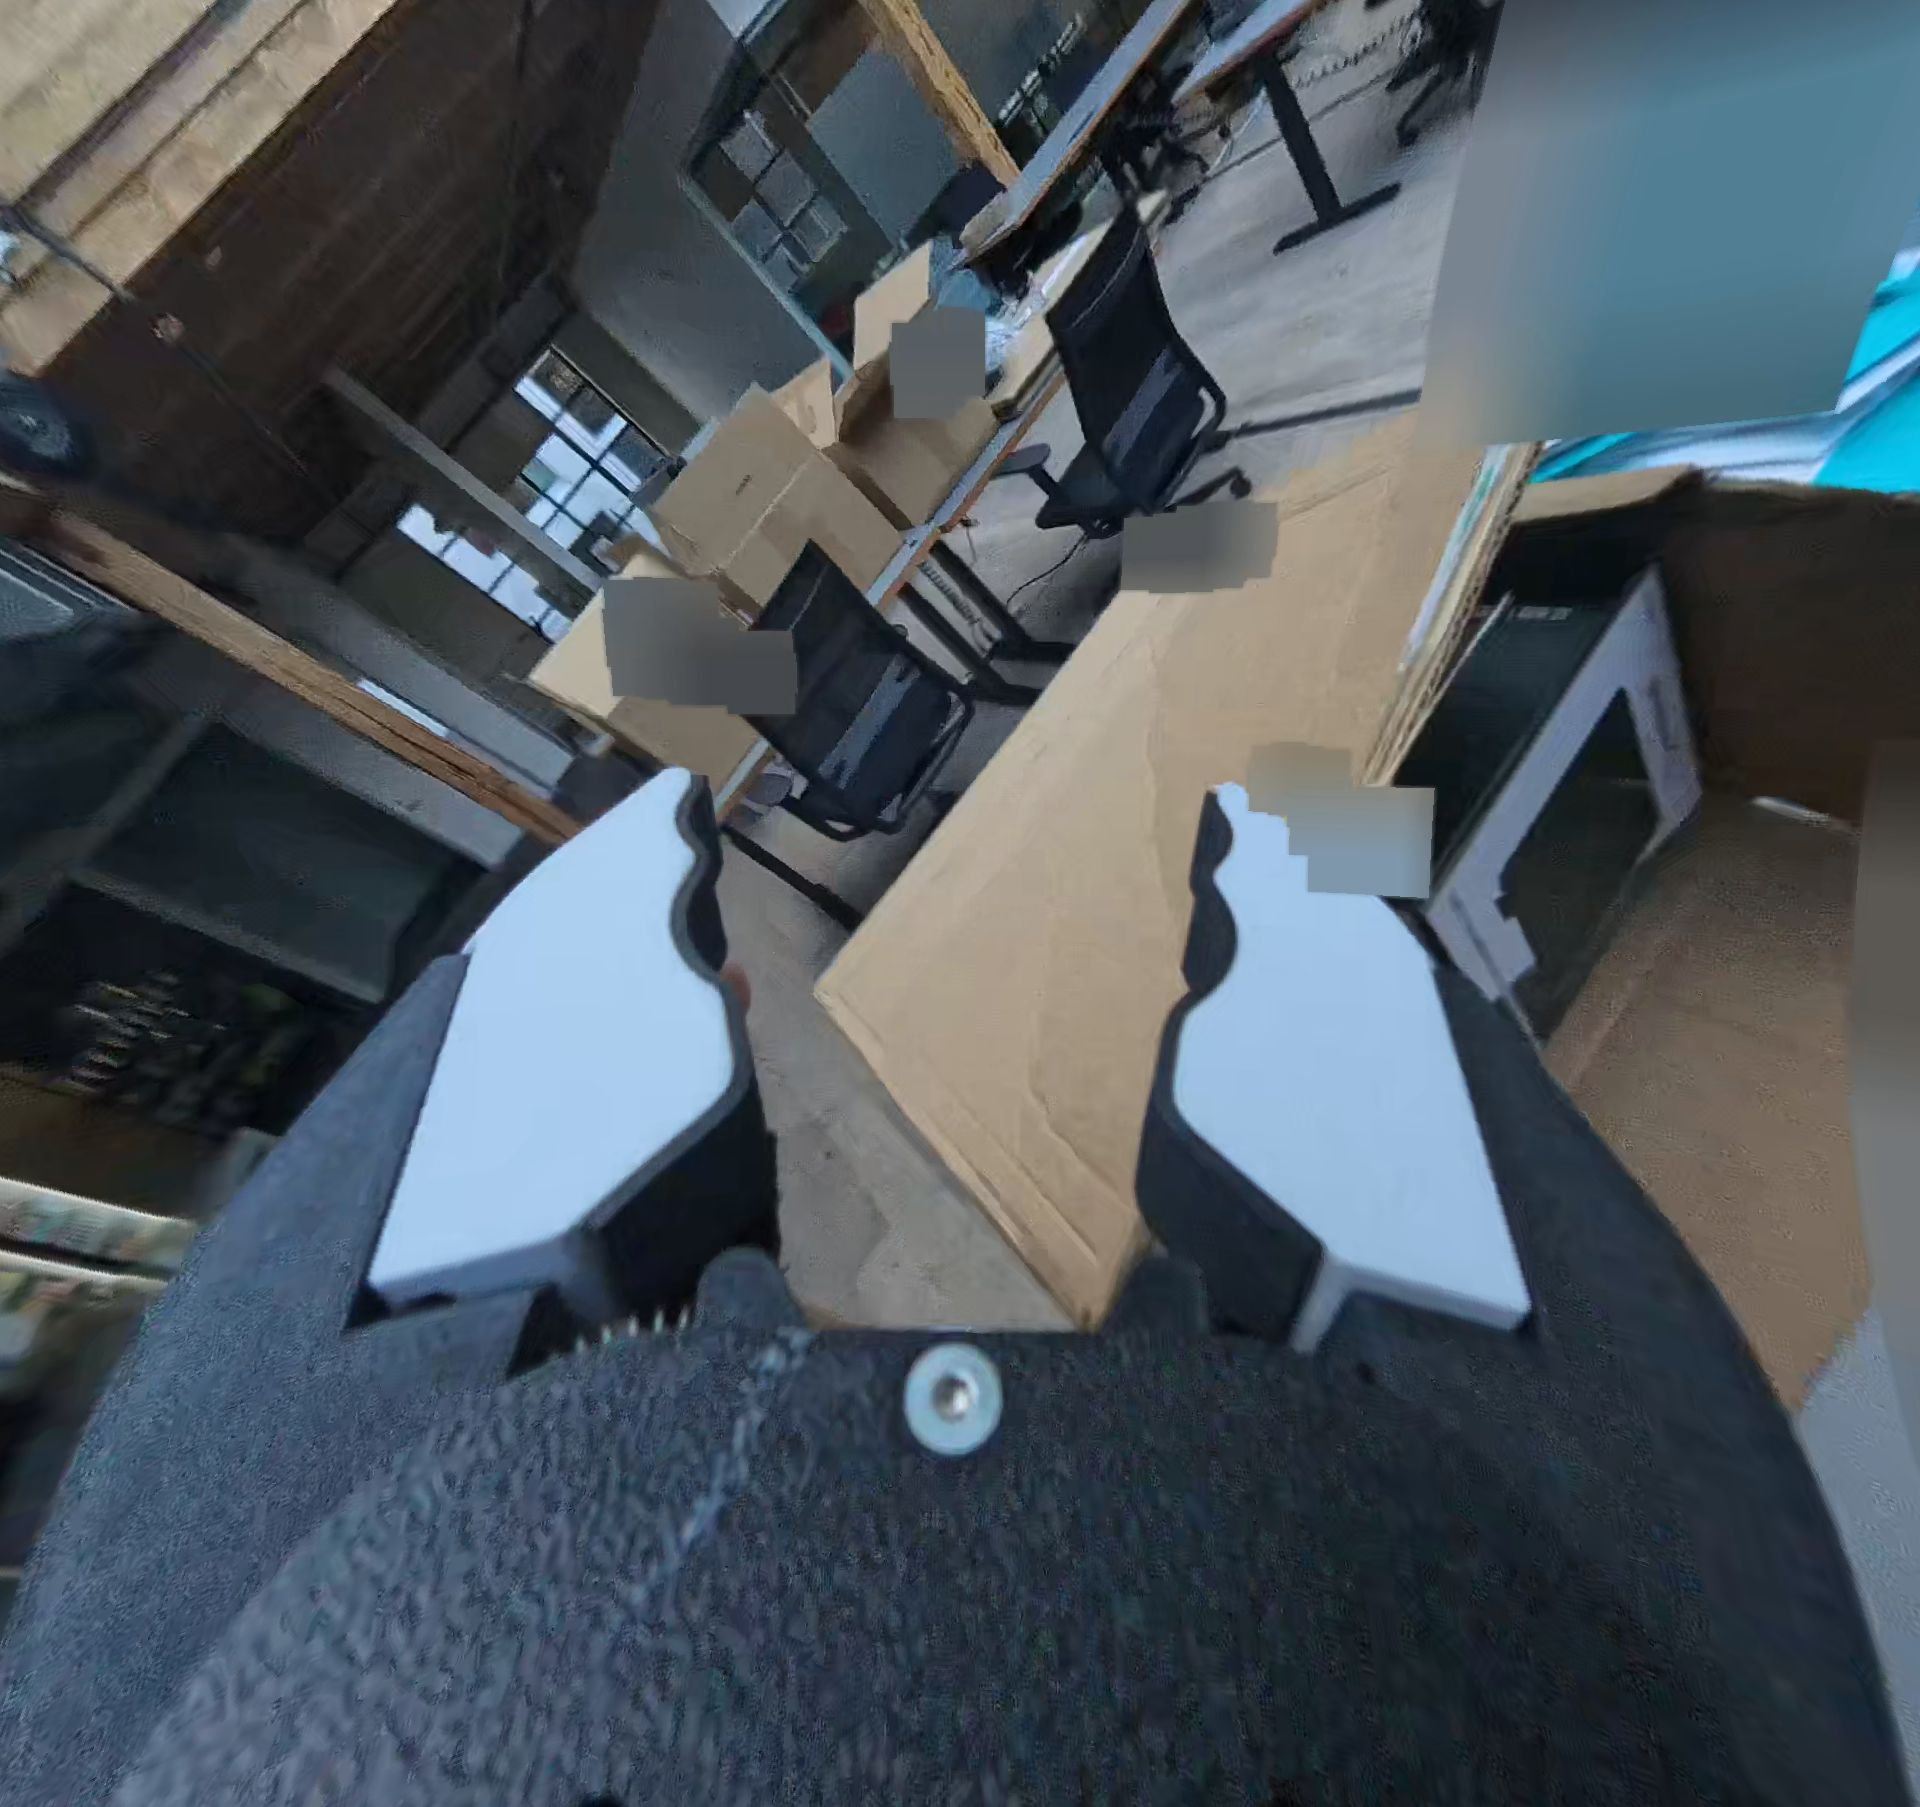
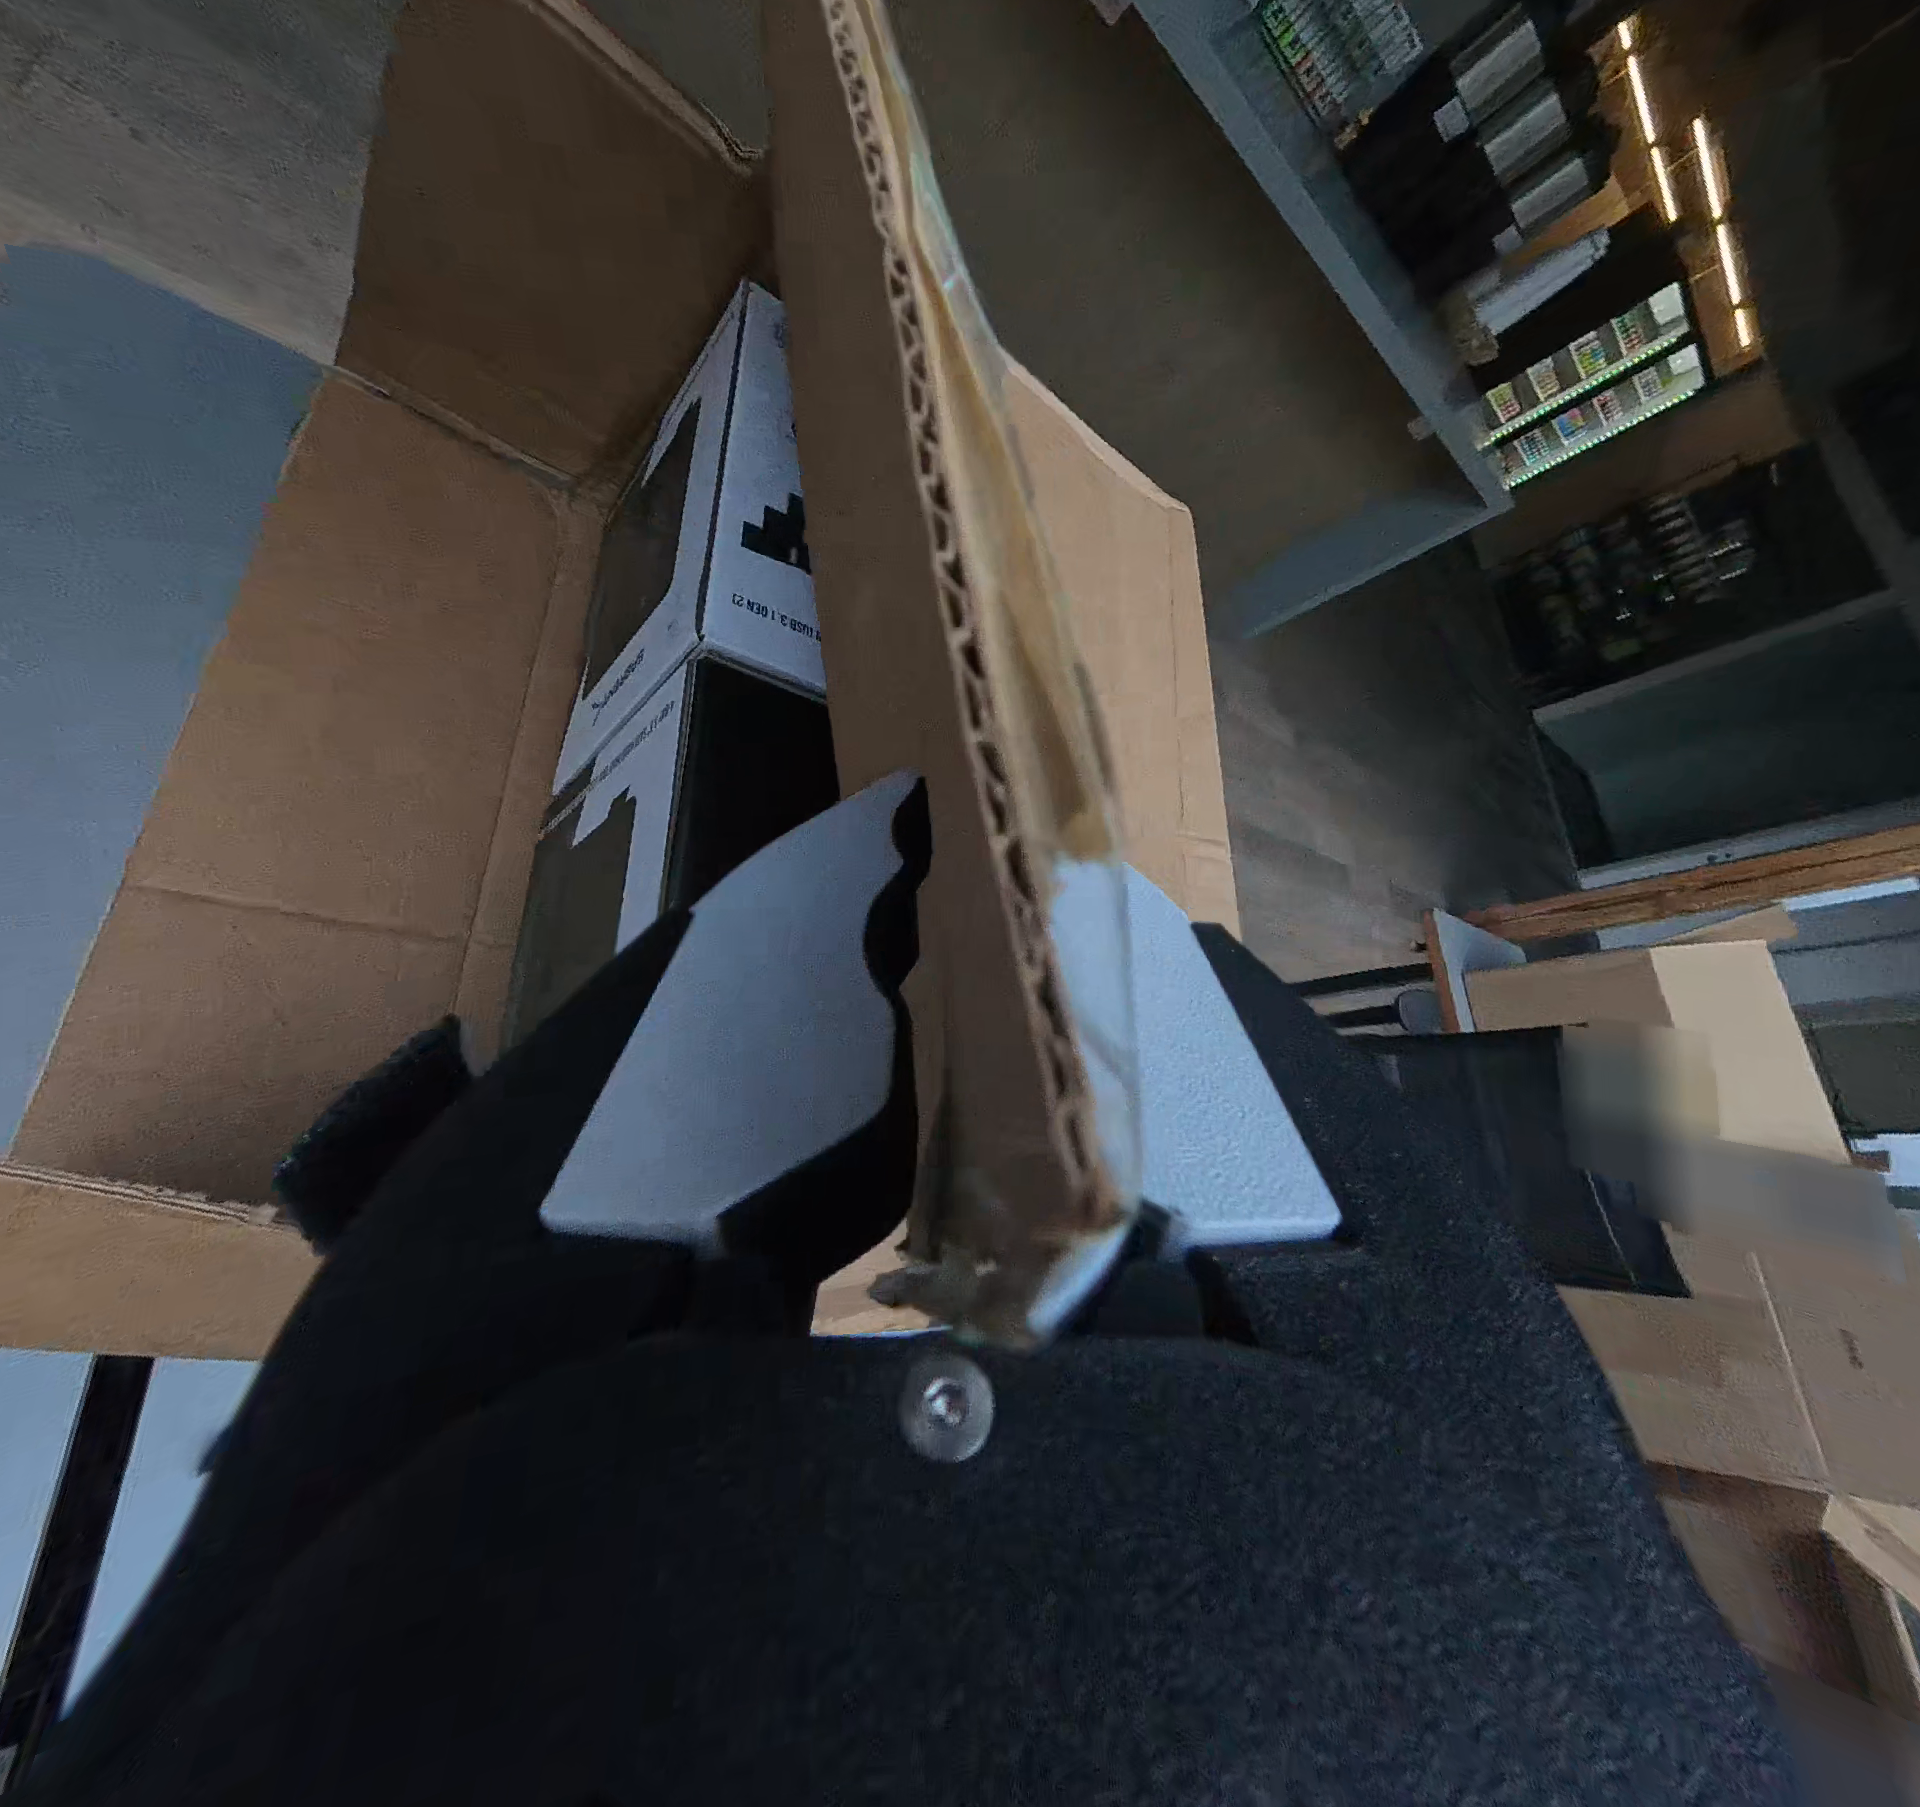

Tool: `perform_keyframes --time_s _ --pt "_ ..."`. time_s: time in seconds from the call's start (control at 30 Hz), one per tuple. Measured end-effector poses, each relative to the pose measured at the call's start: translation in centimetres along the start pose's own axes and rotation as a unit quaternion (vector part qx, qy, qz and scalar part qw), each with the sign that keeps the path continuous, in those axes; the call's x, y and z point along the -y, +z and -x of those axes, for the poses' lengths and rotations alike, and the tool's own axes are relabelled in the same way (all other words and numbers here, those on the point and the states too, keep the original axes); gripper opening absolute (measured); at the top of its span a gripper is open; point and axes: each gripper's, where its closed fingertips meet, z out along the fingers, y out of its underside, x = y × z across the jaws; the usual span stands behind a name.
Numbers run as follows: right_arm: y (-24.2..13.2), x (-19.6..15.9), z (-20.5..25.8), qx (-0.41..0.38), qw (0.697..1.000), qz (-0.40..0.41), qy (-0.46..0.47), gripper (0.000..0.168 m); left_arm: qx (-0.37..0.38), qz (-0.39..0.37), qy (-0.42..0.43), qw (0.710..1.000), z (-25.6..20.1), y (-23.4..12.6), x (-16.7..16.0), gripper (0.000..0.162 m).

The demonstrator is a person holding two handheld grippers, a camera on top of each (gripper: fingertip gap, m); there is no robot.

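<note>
My right gripper (image 2: 1018, 853) is shut on the edge of a brown corrugated cardboard flap (image 2: 883, 510). The flap runs upward between its white fingers (image 2: 748, 1030). The flap belongs to a large open cardboard box (image 2: 343, 718), which holds white and black product boxes (image 2: 727, 531). My left gripper (image 1: 951, 791) is open and empty, its white fingers (image 1: 582, 1061) wide apart. A flap of the same box (image 1: 1122, 874) shows between and beyond them, with its corner near the right finger. The product box (image 1: 1558, 822) sits inside the box to the right.
Grey floor (image 1: 831, 1186) lies under the left gripper. Black office chairs (image 1: 1132, 386), desks and stacked cardboard boxes (image 1: 769, 500) stand beyond. Grey shelves with stocked goods (image 2: 1507, 199) and more cardboard boxes (image 2: 1714, 1290) are at the right. The tips of one gripper are about 30 cm away from the tips of the other.
</note>
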Motion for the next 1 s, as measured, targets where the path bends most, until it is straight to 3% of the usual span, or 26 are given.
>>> perform_keyframes --time_s 0.07,0.17,0.27,0.33,0.5,0.67,0.77,0.83,0.93,1.0 --pt "-0.2 -0.5 0.5 -0.001 1.000 0.000 0.011 0.004 0.000 -0.037 -0.120 0.992 0.8 -4.5 -5.3 0.087" --pt "-0.2 -2.0 2.1 0.004 0.998 0.003 0.070 0.004 0.062 -0.094 -0.230 0.967 1.6 -9.3 -13.3 0.082" --pt "0.1 -2.9 2.7 -0.018 0.989 -0.003 0.145 0.005 0.079 -0.096 -0.292 0.948 -1.4 -9.9 -20.5 0.080" --pt "0.1 -3.4 2.4 -0.047 0.980 -0.008 0.192 0.006 0.069 -0.103 -0.323 0.938 -4.5 -8.7 -23.1 0.081" --pt "0.3 -4.3 2.7 -0.086 0.960 0.005 0.267 0.007 0.059 -0.140 -0.366 0.918 -7.8 -5.5 -24.2 0.081" --pt "0.4 -4.5 2.6 -0.102 0.946 0.019 0.307 0.007 0.038 -0.129 -0.355 0.925 -6.0 -2.4 -26.1 0.079" --pt "0.5 -4.6 2.6 -0.099 0.941 0.026 0.322 0.007 0.042 -0.162 -0.328 0.930 -4.1 -0.6 -25.8 0.075" --pt "0.5 -4.4 2.6 -0.098 0.941 0.028 0.323 0.007 0.043 -0.199 -0.299 0.932 -2.9 0.4 -24.7 0.064" --pt "0.4 -4.1 2.4 -0.100 0.941 0.032 0.322 0.008 -0.058 -0.185 -0.245 0.950 -4.4 3.5 -23.3 0.058" --pt "0.2 -3.6 2.2 -0.104 0.942 0.036 0.318 0.007 -0.081 -0.151 -0.187 0.967 -5.1 5.3 -23.6 0.034"
